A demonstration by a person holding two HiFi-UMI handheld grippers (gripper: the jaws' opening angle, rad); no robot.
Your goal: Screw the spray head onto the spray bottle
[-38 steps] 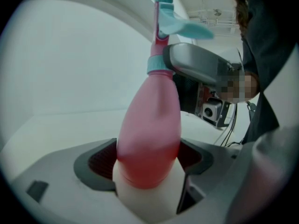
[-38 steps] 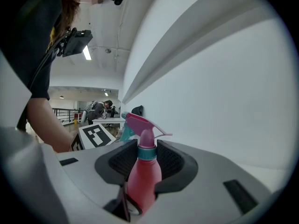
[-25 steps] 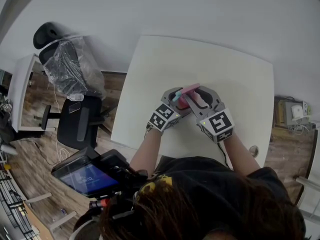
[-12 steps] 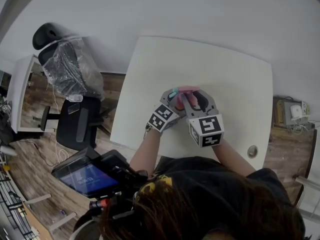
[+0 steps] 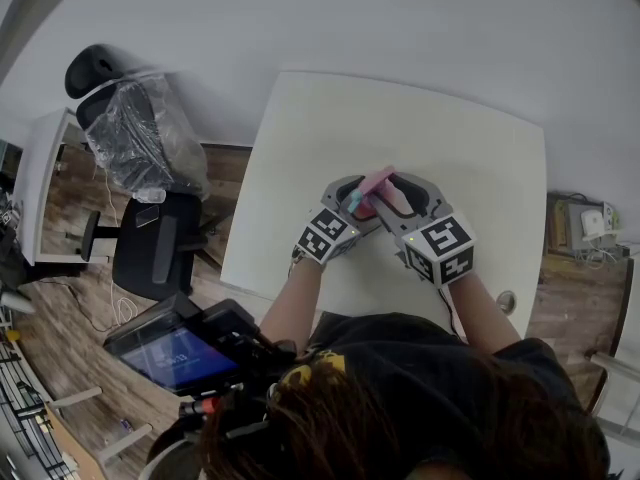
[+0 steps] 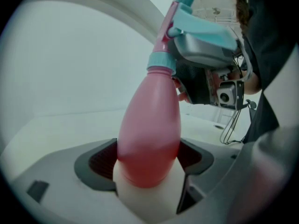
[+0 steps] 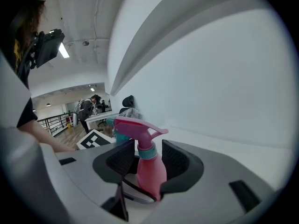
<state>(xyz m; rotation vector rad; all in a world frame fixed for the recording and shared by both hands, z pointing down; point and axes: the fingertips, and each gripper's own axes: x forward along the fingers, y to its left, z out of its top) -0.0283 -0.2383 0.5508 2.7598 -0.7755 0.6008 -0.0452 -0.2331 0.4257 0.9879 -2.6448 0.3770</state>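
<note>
A pink spray bottle with a white base leans up between my left gripper pads, which are shut on its lower body. Its pink and teal spray head sits on the neck with a teal collar. My right gripper stands around that neck, its jaws having just been opening; both pads show a gap to the collar, so nothing is pressed. In the head view the two grippers, left and right, meet over the bottle at the middle of the white table.
An office chair wrapped in plastic stands left of the table. A small desk lies beyond it at the far left. The table has a round grommet near its front right corner. The person's body is close to the front edge.
Half a second ago the right gripper's marker cube sat further left and rolled; it has now rolled back to the right. The spray head's nozzle has tilted with it. The left gripper kept still.
</note>
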